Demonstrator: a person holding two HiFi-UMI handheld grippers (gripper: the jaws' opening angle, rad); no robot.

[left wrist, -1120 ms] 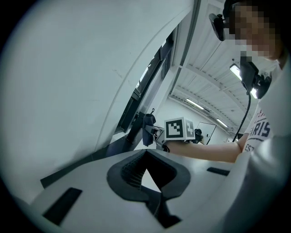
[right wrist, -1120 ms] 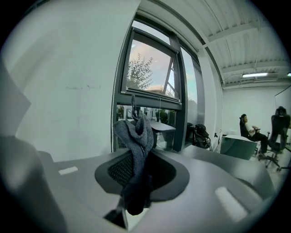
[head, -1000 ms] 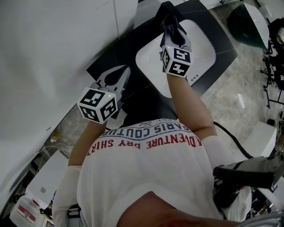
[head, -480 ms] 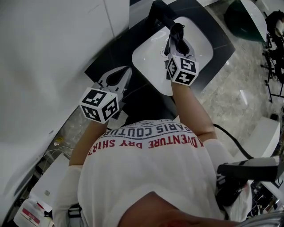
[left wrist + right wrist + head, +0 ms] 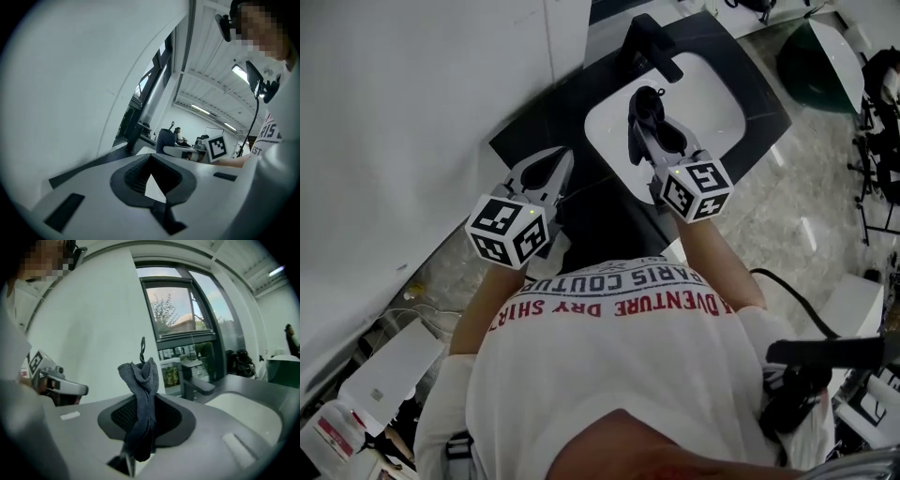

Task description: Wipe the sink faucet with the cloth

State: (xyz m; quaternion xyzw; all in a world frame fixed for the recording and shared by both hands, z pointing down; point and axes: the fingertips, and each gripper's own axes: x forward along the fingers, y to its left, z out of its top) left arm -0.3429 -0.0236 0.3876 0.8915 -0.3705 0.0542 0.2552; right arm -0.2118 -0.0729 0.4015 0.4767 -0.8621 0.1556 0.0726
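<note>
Right gripper (image 5: 649,127) is clamped on the dark cloth (image 5: 637,111), held over the white sink (image 5: 717,98), just short of the black faucet (image 5: 649,45) at the far rim. From above that gap is plain. Its own view adds the detail: the cloth (image 5: 140,404) is pinched low, its twisted end standing up, the faucet (image 5: 194,380) beyond at the right, not touching. Left gripper (image 5: 553,169) hangs over the dark table (image 5: 548,112) at the near left; its own view shows the jaws together, nothing between them, and a white wall (image 5: 84,84).
</note>
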